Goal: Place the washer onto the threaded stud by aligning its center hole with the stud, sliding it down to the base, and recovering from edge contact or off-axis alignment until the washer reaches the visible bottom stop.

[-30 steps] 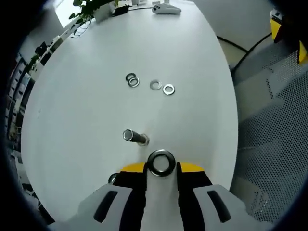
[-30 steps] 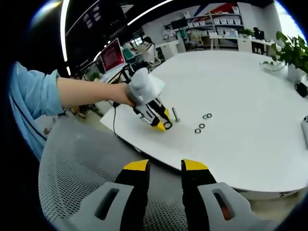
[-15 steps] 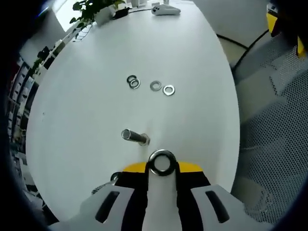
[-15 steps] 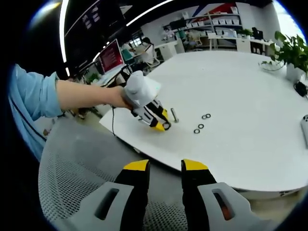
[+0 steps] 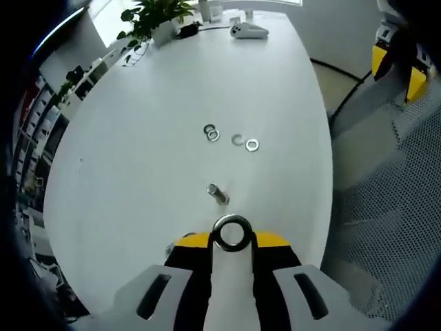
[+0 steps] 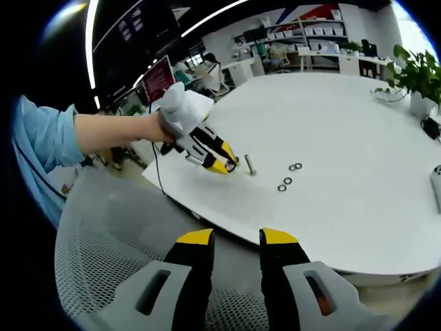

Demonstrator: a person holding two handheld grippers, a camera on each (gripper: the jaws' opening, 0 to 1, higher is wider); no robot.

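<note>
Between your left claw (image 5: 233, 238) jaws: washer (image 5: 231, 232) clamped | stud (image 5: 218, 194) just ahead, seemingly unthreaded | next: centre hole over tip | right claw (image 6: 236, 243) apart, idle

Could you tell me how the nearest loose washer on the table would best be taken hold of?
The loose washer lies flat on the white table, so probably come from above and pinch across its rim, one jaw outside, one in the hole. The split washer crowds one side; approach from the other.
</note>
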